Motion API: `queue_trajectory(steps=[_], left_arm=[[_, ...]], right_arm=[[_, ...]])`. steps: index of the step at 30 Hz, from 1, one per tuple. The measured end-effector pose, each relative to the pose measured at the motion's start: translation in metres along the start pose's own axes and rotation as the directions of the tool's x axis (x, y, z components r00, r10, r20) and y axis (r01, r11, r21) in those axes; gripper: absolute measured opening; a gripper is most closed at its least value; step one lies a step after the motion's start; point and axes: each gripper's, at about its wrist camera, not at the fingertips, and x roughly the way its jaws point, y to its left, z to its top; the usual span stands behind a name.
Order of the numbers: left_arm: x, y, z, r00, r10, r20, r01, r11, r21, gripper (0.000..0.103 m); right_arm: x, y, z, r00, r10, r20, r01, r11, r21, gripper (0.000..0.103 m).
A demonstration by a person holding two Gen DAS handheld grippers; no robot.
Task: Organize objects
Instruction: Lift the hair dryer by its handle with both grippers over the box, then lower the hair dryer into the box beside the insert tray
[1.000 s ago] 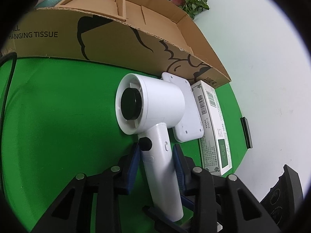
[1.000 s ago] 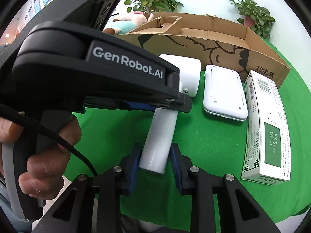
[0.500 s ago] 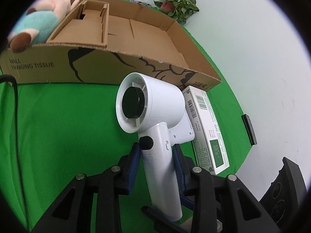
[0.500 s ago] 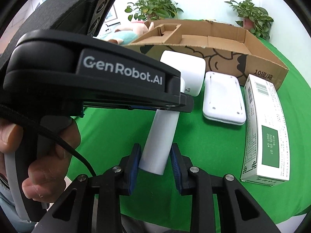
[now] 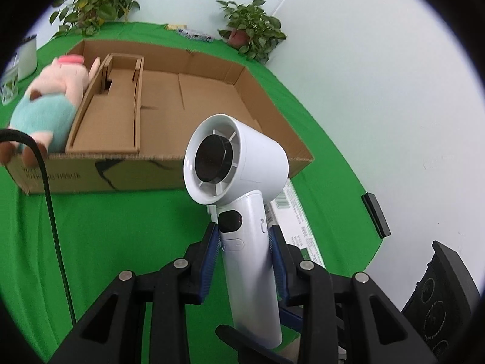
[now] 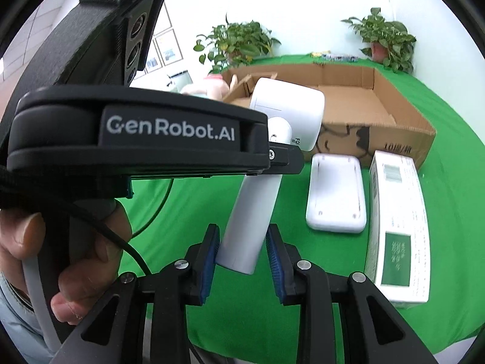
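A green cloth covers the worktop (image 5: 121,227), which stands against pale walls.

The left claw (image 5: 244,250) is clenched on the handle of a white hair dryer (image 5: 239,163): its blue pads press the handle from both sides just below the black button, and the dryer is held up off the cloth with its round rear grille facing the left wrist camera. In the right wrist view the right claw (image 6: 242,250) grips the lower end of the same handle, one pad on each side, while the dryer's barrel leans away toward the carton. A hand (image 6: 60,257) wrapped around the left claw's black body fills the left of that view, with a black cable running past it.

Just beyond the dryer, on the cloth, lie a white rounded case (image 6: 335,194) and, beside it to the right, a long white box (image 6: 397,224) with green panels and a barcode; the two are close but apart.

Behind them sits an open, shallow cardboard carton (image 5: 212,91) with a cardboard insert at its left end. A plush toy (image 5: 51,106) in pink and teal leans against the carton's left side. Two potted plants (image 5: 251,30) stand at the far edge of the worktop, near the wall.
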Motion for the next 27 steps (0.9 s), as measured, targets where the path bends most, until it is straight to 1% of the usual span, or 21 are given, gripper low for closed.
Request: queue_trajectory(steps=[6,10,13,17,20,24,27], left_arm=[[-0.015,-0.01,0.018,0.999,-0.002,0.053,0.001,0.999,0.032,0.032],[-0.022,-0.011,0.037,0.997,-0.011,0.07,0.008,0.999,0.043,0.032],[-0.023,-0.011,0.053,0.996,-0.026,0.084,0.023,0.999,0.038,0.032],[-0.023,-0.013,0.078,0.994,-0.034,0.101,0.029,0.998,0.051,0.032],[-0.023,-0.014,0.095,0.992,-0.021,0.122,0.013,0.998,0.065,0.032],[-0.016,-0.005,0.122,0.992,-0.006,0.124,0.0,0.999,0.046,0.032],[-0.009,0.005,0.137,0.993,-0.003,0.115,0.001,1.0,0.019,0.032]], right_arm=[[-0.013,0.006,0.023,0.998,-0.001,0.06,0.001,1.0,-0.012,0.03],[-0.017,0.008,0.036,0.996,-0.011,0.087,0.013,0.999,-0.03,0.03],[-0.011,-0.002,0.06,0.994,-0.02,0.109,0.025,0.999,-0.04,0.029],[-0.011,-0.003,0.086,0.993,-0.033,0.117,0.041,0.997,-0.061,0.029],[-0.009,-0.001,0.106,0.991,-0.044,0.129,0.055,0.995,-0.078,0.029],[0.001,-0.004,0.136,0.991,-0.028,0.128,0.038,0.996,-0.079,0.03],[0.014,-0.009,0.154,0.994,-0.007,0.111,0.015,0.997,-0.076,0.03]])
